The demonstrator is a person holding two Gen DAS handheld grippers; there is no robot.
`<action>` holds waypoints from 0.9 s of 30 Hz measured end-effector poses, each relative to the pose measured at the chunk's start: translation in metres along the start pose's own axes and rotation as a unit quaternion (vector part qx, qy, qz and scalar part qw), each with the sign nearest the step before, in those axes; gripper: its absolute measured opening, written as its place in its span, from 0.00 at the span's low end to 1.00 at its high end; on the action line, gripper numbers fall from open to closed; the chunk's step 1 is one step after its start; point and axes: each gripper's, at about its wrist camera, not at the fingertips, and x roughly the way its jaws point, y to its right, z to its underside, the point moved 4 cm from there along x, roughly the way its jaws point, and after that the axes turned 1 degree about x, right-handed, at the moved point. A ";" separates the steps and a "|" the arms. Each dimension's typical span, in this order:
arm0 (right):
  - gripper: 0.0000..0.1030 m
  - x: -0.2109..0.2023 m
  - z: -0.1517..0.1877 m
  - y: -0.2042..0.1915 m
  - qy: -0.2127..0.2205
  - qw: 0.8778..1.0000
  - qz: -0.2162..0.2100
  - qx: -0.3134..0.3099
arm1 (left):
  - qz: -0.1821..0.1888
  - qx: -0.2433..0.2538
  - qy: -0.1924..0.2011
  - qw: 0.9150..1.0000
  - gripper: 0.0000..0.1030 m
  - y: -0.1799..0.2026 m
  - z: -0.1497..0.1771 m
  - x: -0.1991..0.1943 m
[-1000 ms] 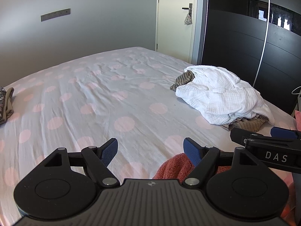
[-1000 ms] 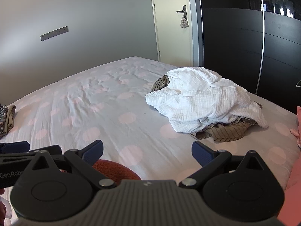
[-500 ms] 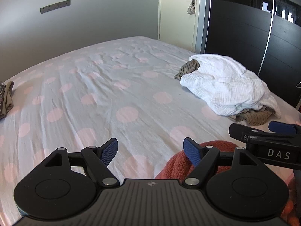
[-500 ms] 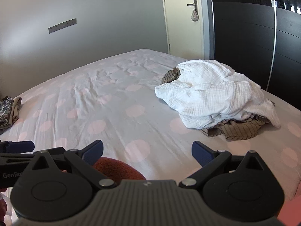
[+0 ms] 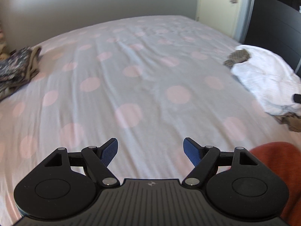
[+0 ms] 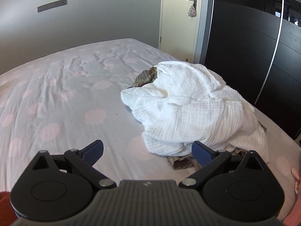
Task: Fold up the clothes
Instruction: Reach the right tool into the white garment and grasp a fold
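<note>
Right gripper (image 6: 147, 151): jaws spread wide, nothing between them, held low over the near right part of the bed (image 6: 75, 113), with its right fingertip just before the near edge of the white garment (image 6: 188, 109). Left gripper (image 5: 150, 151): jaws likewise spread and bare, held over the near middle of the bed, well apart from any clothing. White garment: crumpled in a loose heap on the right side of the bed, unfolded. Striped garment (image 6: 145, 77): brown and tan, bunched beneath the white one, showing at the far edge of the heap and again at its near edge. Patterned clothes (image 5: 17, 69): 1 small stack at the far left edge of the bed, in the left view; blurred, it looks flatter and tidier than the heap, so it may be folded already, though that cannot be settled. Status, as a judgement: at least 2 garments in the right heap remain to be folded; the white one on top lies nearest the right gripper. Orange sleeve (image 5: 282, 169): near right corner of the left view.
</note>
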 end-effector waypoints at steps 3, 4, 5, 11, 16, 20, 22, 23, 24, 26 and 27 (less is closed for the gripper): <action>0.98 0.031 -0.014 0.022 -0.007 0.999 0.034 -0.019 | -0.024 -0.019 -0.016 0.999 0.74 -0.025 0.004 0.011; 0.98 0.040 -0.019 0.030 -0.009 0.999 0.045 -0.021 | -0.032 -0.025 -0.021 0.999 0.74 -0.032 0.005 0.014; 0.98 0.048 -0.024 0.038 -0.010 0.998 0.054 -0.020 | -0.040 -0.029 -0.025 0.998 0.74 -0.039 0.007 0.017; 0.98 0.103 -0.047 0.088 -0.025 0.993 0.118 0.003 | -0.057 -0.062 -0.042 0.996 0.74 -0.068 0.011 0.029; 0.65 0.143 -0.047 0.102 -0.071 0.989 0.134 0.001 | -0.059 -0.070 -0.047 0.995 0.74 -0.076 0.011 0.035; 0.26 0.148 -0.045 0.088 -0.081 0.987 0.132 -0.036 | -0.061 -0.072 -0.051 0.994 0.74 -0.080 0.010 0.039; 0.17 0.142 -0.048 0.083 -0.074 0.988 0.127 -0.041 | -0.059 -0.076 -0.051 0.994 0.74 -0.082 0.009 0.039; 0.13 0.139 -0.050 0.080 -0.071 0.989 0.124 -0.042 | -0.058 -0.077 -0.049 0.994 0.74 -0.083 0.009 0.039; 0.12 0.133 -0.052 0.074 -0.065 0.991 0.112 -0.042 | -0.058 -0.078 -0.048 0.994 0.74 -0.084 0.009 0.038; 0.12 0.117 -0.057 0.059 -0.052 0.994 0.082 -0.043 | -0.056 -0.080 -0.044 0.994 0.74 -0.085 0.008 0.036; 0.12 0.109 -0.060 0.052 -0.045 0.996 0.067 -0.043 | -0.055 -0.080 -0.043 0.994 0.74 -0.086 0.008 0.035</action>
